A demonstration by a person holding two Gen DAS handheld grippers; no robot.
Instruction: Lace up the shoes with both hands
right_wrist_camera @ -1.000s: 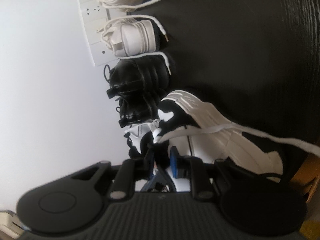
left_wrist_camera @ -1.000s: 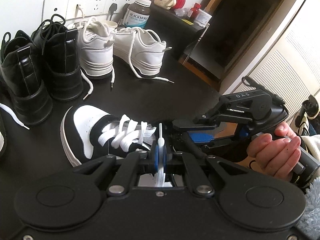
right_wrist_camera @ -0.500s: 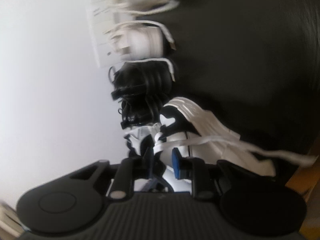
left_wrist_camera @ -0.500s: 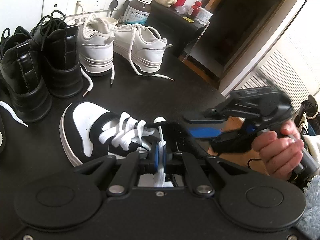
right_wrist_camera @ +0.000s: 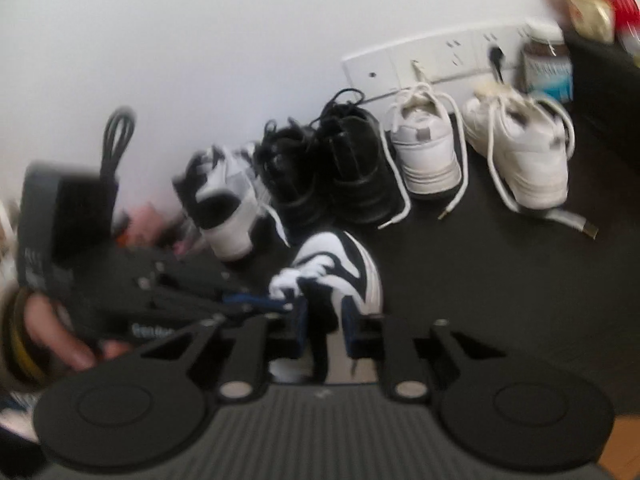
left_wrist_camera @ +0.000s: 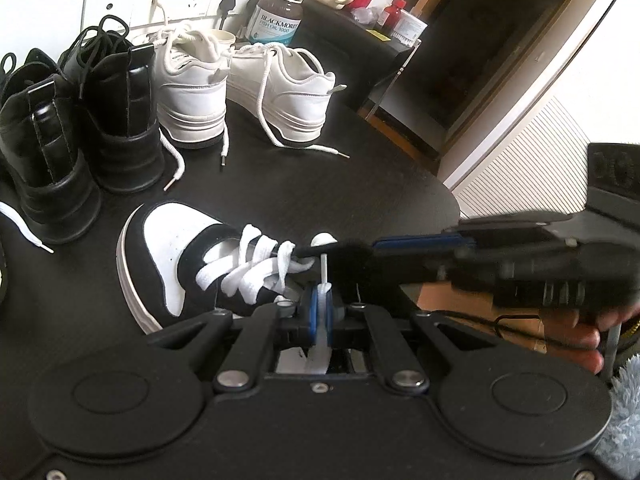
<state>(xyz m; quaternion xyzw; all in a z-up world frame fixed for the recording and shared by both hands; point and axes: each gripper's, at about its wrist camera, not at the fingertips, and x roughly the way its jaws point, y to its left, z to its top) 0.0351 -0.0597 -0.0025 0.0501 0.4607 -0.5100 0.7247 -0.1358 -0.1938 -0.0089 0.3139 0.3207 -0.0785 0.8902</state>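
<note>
A black-and-white sneaker (left_wrist_camera: 168,256) with white laces (left_wrist_camera: 256,264) lies on the dark table, toe pointing away; it also shows in the right wrist view (right_wrist_camera: 340,268). My left gripper (left_wrist_camera: 320,304) is shut on a white lace end (left_wrist_camera: 324,280) that stands up between its blue pads. My right gripper (right_wrist_camera: 324,324) is open just above the sneaker's collar, with nothing between its pads. In the left wrist view it reaches in from the right (left_wrist_camera: 500,256), blurred, with its tips at the top laces.
Two black boots (left_wrist_camera: 80,120) and two white sneakers (left_wrist_camera: 240,84) stand at the back by the wall sockets. A supplement bottle (left_wrist_camera: 276,16) and a mug sit behind them. Another black-and-white shoe (right_wrist_camera: 224,200) stands at the left. The table's edge (left_wrist_camera: 448,196) curves at the right.
My right gripper has swung round from a sideways tilt to level and come over the sneaker's collar. The left gripper stays shut on the lace end.
</note>
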